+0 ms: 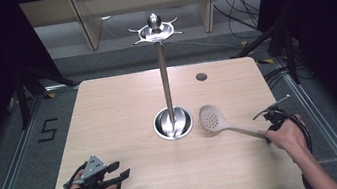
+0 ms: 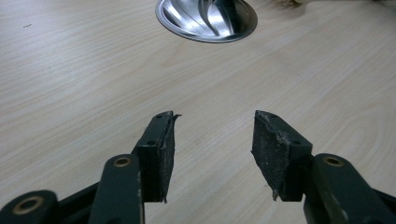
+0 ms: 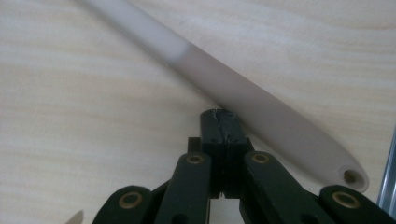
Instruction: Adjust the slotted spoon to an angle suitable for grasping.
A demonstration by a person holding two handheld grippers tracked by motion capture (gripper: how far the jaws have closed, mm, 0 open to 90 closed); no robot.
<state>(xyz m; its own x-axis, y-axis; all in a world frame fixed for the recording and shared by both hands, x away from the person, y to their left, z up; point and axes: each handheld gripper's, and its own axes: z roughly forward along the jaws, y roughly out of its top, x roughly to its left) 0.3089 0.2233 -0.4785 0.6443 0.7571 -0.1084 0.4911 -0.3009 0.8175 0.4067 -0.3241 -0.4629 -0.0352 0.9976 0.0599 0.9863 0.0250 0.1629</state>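
A pale wooden table stands in a dark-curtained room, a tall steel utensil stand at its middle. The slotted spoon lies just right of the stand's base, its handle running toward the right gripper, whose 2 jaws are pressed together beside the handle, holding nothing. The left gripper rests apart, jaws spread and empty. The spoon looks light, stiff and smooth, probably slippery; the handle's mid-section seems best, leaving its hanging hole free.
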